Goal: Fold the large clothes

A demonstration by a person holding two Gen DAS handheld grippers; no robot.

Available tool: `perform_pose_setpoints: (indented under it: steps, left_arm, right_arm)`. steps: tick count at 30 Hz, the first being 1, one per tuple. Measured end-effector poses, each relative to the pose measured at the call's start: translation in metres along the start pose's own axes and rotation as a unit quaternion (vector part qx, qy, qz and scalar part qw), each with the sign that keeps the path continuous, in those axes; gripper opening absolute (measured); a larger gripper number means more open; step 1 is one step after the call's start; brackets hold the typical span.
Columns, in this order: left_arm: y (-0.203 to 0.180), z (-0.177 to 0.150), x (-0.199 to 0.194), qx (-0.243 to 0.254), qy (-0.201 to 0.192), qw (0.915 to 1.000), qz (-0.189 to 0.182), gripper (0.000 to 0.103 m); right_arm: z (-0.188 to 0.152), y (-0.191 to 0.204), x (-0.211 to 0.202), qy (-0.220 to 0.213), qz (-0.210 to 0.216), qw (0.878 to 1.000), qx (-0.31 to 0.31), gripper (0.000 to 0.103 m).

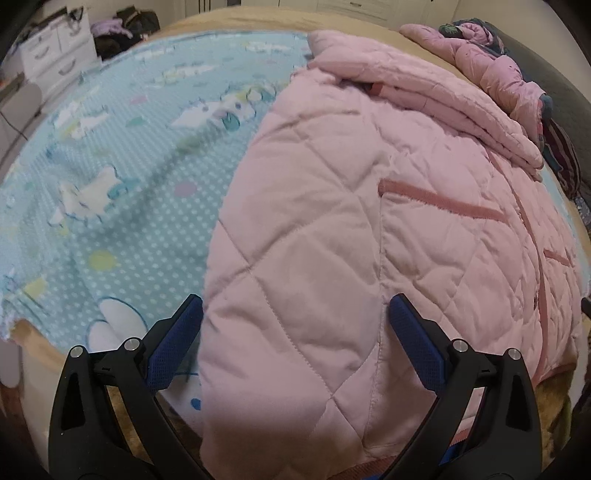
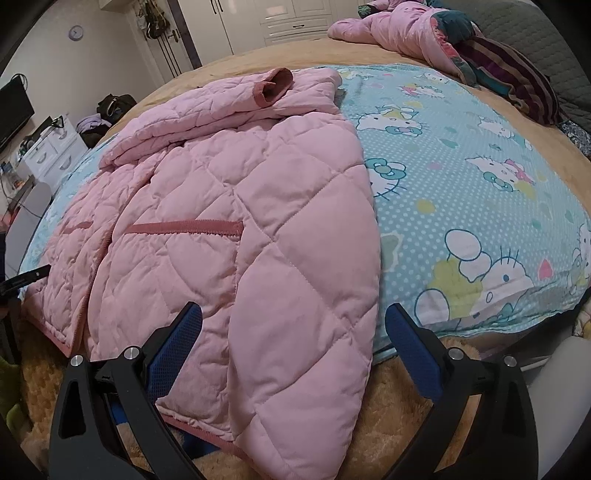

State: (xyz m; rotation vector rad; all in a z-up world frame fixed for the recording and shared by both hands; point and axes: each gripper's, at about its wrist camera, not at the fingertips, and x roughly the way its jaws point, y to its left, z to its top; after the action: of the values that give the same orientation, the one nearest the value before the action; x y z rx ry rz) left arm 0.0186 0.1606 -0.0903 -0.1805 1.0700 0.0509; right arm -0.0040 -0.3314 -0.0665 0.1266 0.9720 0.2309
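Both grippers hover at the near hem of the quilted pink jacket [image 1: 369, 221], jaws spread wide and closed on nothing. Largest in sight is the bed, covered by a blue cartoon-cat blanket [image 2: 461, 166] that gives a flat folding surface. On it the jacket lies front up, its sleeves seemingly folded across the chest, one cuff [image 2: 275, 86] showing at twelve o'clock. The hem hangs over the bed's near edge, probably for an easy pinch. The left gripper [image 1: 295, 317] straddles one hem corner, the right gripper [image 2: 293, 325] the other; whether any pad touches cloth I cannot tell. A second pink coat [image 2: 399, 33] sits bunched at one o'clock.
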Motion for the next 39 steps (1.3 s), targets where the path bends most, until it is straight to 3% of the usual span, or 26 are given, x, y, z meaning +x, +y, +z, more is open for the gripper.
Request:
perform_pose_setpoints:
  steps: [4,7,9,15,20,29,31,33,35,39]
  left_arm:
    - [0.002,0.000,0.001,-0.008,0.003,0.9999,-0.014,0.093]
    - [0.000,-0.003,-0.002,-0.003,0.002,0.9996,-0.027,0.082]
    - [-0.002,-0.005,-0.005,0.002,-0.001,0.9991,-0.043,0.071]
    - [-0.013,-0.007,-0.027,0.027,-0.037,0.9970,-0.062,0.020]
    - [-0.017,0.003,-0.048,0.023,-0.069,0.9929,-0.094,0.013]
    - [-0.019,0.008,-0.053,0.024,-0.075,0.9925,-0.094,0.012]
    - [-0.018,0.007,-0.052,0.025,-0.074,0.9927,-0.092,0.012]
    - [-0.018,0.006,-0.051,0.030,-0.071,0.9932,-0.087,0.013]
    - [-0.017,0.005,-0.048,0.031,-0.066,0.9939,-0.083,0.015]
    - [-0.011,-0.002,-0.041,0.028,-0.050,0.9956,-0.073,0.035]
  right_arm:
    - [-0.004,0.000,0.001,0.006,0.004,1.000,-0.003,0.099]
    - [-0.007,0.000,0.000,0.011,0.010,1.000,-0.007,0.099]
    - [-0.010,-0.001,0.000,0.016,0.016,1.000,-0.007,0.099]
    - [-0.019,-0.008,0.008,0.044,0.025,0.999,-0.003,0.099]
    - [-0.023,-0.008,0.016,0.064,0.033,0.997,-0.006,0.099]
    - [-0.038,0.004,0.034,0.098,0.084,0.991,-0.021,0.098]
    - [-0.040,0.007,0.026,0.083,0.091,0.992,-0.033,0.087]
    - [-0.040,0.006,0.017,0.069,0.092,0.993,-0.037,0.057]
    - [-0.041,-0.001,0.006,0.057,0.099,0.993,-0.031,0.035]
    - [-0.039,-0.010,-0.019,0.019,0.140,0.990,-0.021,0.027]
